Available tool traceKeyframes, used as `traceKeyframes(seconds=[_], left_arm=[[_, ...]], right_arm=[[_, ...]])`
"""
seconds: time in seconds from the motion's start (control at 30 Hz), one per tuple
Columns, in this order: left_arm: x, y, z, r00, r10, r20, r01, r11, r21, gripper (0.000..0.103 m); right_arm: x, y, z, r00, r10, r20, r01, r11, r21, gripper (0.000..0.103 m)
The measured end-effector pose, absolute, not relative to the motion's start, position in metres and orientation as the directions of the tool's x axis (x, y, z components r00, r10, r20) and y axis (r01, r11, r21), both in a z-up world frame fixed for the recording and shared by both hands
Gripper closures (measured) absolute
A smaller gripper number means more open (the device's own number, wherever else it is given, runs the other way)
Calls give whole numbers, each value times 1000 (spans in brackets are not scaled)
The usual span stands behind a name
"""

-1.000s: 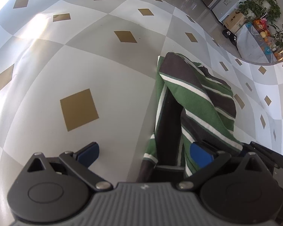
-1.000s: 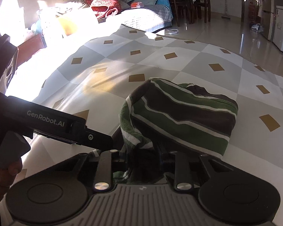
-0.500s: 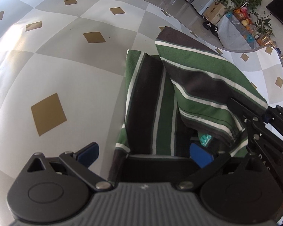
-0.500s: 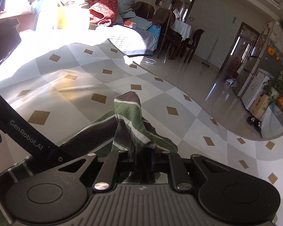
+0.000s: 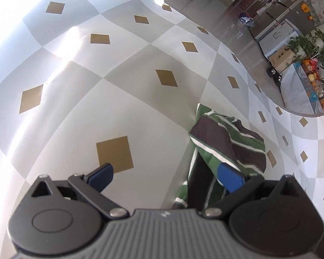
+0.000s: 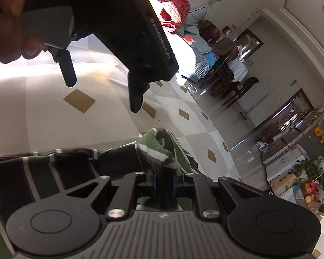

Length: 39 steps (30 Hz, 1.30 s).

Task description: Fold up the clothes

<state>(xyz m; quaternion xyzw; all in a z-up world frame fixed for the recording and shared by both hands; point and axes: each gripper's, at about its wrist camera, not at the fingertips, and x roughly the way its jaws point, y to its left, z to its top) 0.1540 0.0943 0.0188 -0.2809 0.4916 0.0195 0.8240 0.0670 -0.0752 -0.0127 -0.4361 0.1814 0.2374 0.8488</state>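
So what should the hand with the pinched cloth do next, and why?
Probably carry the pinched corner across and lay it down on the rest of the garment. The right gripper is shut on a bunched fold of the green striped garment, lifted off the checked cloth, while the left gripper stands open and holds nothing, so the fold looks half done.

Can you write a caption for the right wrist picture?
Right tongs pinch the striped green cloth; left tongs hang open above.

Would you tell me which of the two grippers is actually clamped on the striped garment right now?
The right gripper: its fingers pinch a bunch of the green, brown and white striped garment. The left gripper stands wide open, holding nothing.
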Motion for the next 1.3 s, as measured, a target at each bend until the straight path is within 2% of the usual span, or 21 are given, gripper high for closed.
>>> traceKeyframes(seconds=[0.23,0.27,0.3,0.47,0.53,0.67,0.97,1.3], left_arm=[[155,85,17,500,-256,-828,-286,853,-437,0],[155,83,17,498,-257,-828,-283,855,-435,0],[155,81,16,493,-259,-830,-279,857,-433,0],[155,71,9,474,-273,-837,-260,865,-429,0],[155,68,6,467,-286,-837,-249,865,-435,0],[156,69,2,452,-287,-845,-262,862,-433,0],[157,67,-9,404,-224,-887,-277,894,-352,0],[152,62,-8,405,-194,-893,-239,921,-308,0]], right_arm=[[63,-57,-41,764,247,-597,-637,444,-631,88],[64,-55,-44,750,246,-614,-651,438,-620,85],[65,-54,-47,737,243,-631,-665,432,-609,78],[63,-50,-49,726,241,-644,-670,458,-584,73],[67,-54,-45,707,259,-659,-683,494,-538,64],[70,-62,-34,652,292,-699,-733,479,-483,57],[68,-85,-2,559,375,-740,-807,452,-381,55],[85,-115,42,520,413,-747,-799,544,-256,55]])
